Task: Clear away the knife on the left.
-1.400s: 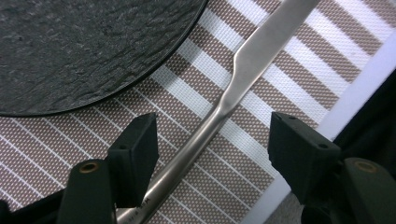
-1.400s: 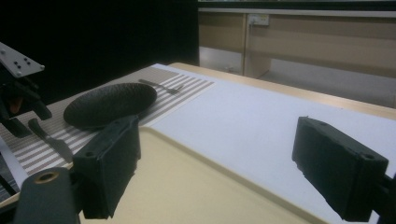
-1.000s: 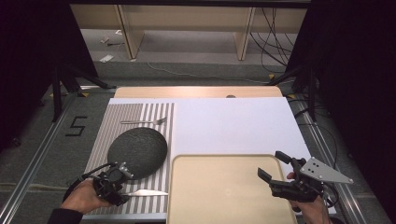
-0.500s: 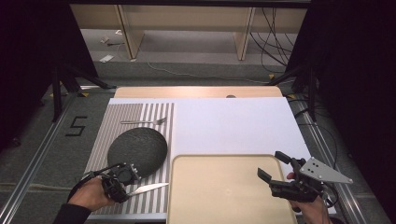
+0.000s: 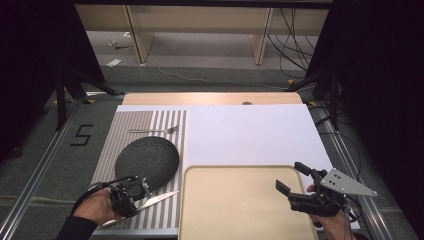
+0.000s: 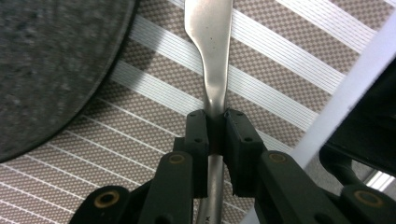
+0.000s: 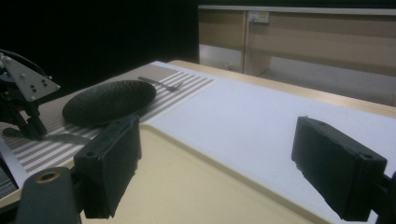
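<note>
Left tool (image 5: 131, 196) at the near left corner of the desk (image 5: 250, 135), over the striped mat (image 5: 145, 150). Its jaws have just been closing and now clamp the handle of the knife (image 5: 150, 202). In the left gripper view the two pads (image 6: 239, 140) press on the narrow neck of the handle, and the blade (image 6: 208, 42) runs straight out ahead of them over the mat.

Knife position: on the near part of the mat, just in front of the dark plate (image 5: 147, 159), blade pointing right toward the tray (image 5: 240, 200). In the high view the blade tip sits close to the tray's left edge; contact not resolvable. Whether the knife is lifted clear of the mat or lying on it cannot be told from these angles.

Right tool (image 5: 295, 186) over the near right corner of the tray, jaws wide apart, nothing between them. The right gripper view confirms: both pads (image 7: 112, 154) apart, with bare tray and white sheet (image 5: 250, 140) seen through the gap.

Fork (image 5: 155, 130) lies on the far end of the mat, beyond the plate, well apart from both tools.
</note>
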